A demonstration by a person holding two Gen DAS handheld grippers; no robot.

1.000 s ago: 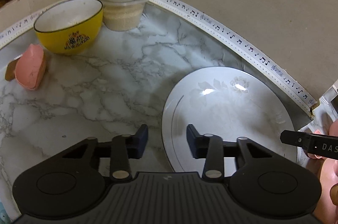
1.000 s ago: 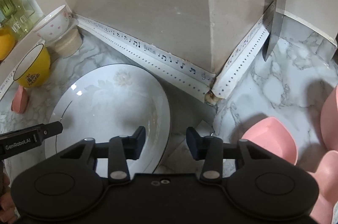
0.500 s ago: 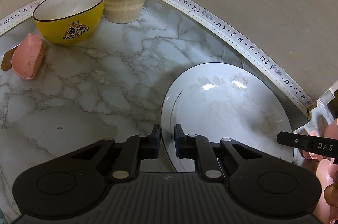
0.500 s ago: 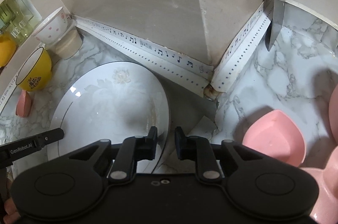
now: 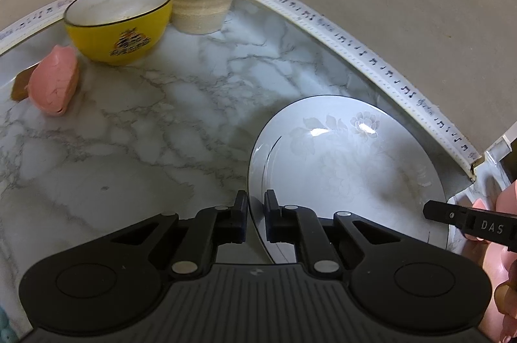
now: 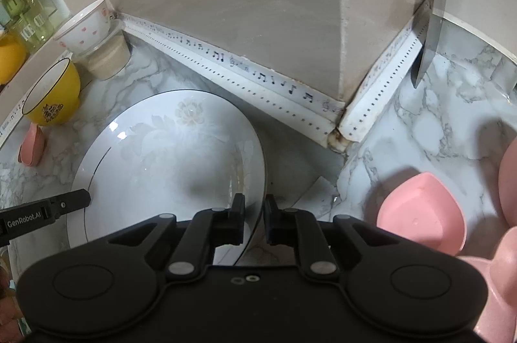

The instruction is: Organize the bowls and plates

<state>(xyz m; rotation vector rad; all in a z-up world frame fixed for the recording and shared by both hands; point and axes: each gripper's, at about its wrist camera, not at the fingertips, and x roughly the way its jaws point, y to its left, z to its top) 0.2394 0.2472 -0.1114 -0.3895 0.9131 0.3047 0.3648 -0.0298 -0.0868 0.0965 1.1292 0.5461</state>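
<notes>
Marble-patterned desk point(image 5: 168, 123) runs into a wall corner, where the white plate point(image 5: 342, 168) lies. Left tongs point(image 5: 256, 221) pinch its left rim, right tongs point(image 6: 255, 221) its right rim. Grasp looks complete; next comes a level, two-handed lift toward the bowls.

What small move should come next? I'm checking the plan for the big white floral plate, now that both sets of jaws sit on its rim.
Probably lift the white floral plate level with both hands: left gripper and right gripper pinch opposite rims.
</notes>
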